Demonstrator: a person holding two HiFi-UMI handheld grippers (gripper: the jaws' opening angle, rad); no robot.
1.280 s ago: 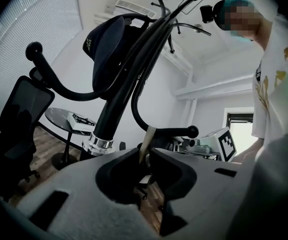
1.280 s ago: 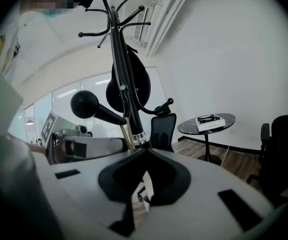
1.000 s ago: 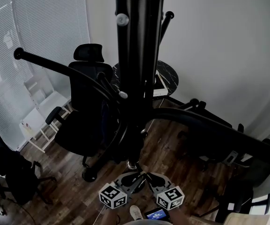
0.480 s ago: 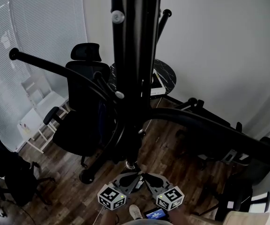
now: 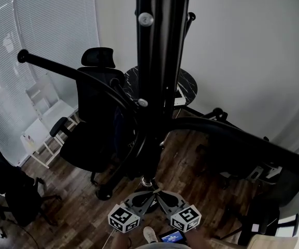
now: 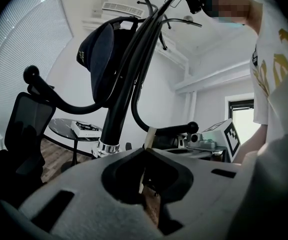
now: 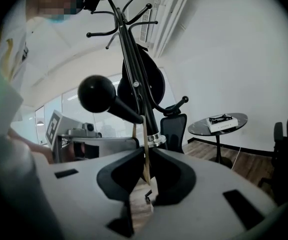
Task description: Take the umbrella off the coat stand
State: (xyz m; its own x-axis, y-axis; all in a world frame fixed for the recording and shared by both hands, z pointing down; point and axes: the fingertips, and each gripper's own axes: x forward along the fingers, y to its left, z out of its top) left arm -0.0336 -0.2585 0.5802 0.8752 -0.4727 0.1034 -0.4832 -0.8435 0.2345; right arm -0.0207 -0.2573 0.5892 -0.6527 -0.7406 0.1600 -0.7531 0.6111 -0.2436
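Observation:
The black coat stand point(image 5: 162, 61) fills the middle of the head view, with ball-tipped arms point(image 5: 61, 69) spreading out. A long black folded umbrella point(image 5: 148, 139) hangs along its pole and ends in a silver ring point(image 5: 146, 181). That ring also shows in the left gripper view point(image 6: 109, 146) and the right gripper view point(image 7: 153, 138). My left gripper point(image 5: 145, 196) point(image 6: 146, 151) and right gripper point(image 5: 162, 196) point(image 7: 146, 154) sit side by side just below the ring. Both are shut with nothing between the jaws and touch nothing.
A dark cap point(image 6: 101, 59) hangs high on the stand. A black office chair point(image 5: 95, 118) stands behind left, and a round black table point(image 5: 185, 79) with a white box point(image 5: 178, 95) is beyond. More chairs point(image 5: 227, 139) are on the right. Window blinds point(image 5: 45, 25) cover the left wall.
The stand and umbrella have shifted slightly right in the head view. Both grippers stay shut at the same low spot under the silver ring.

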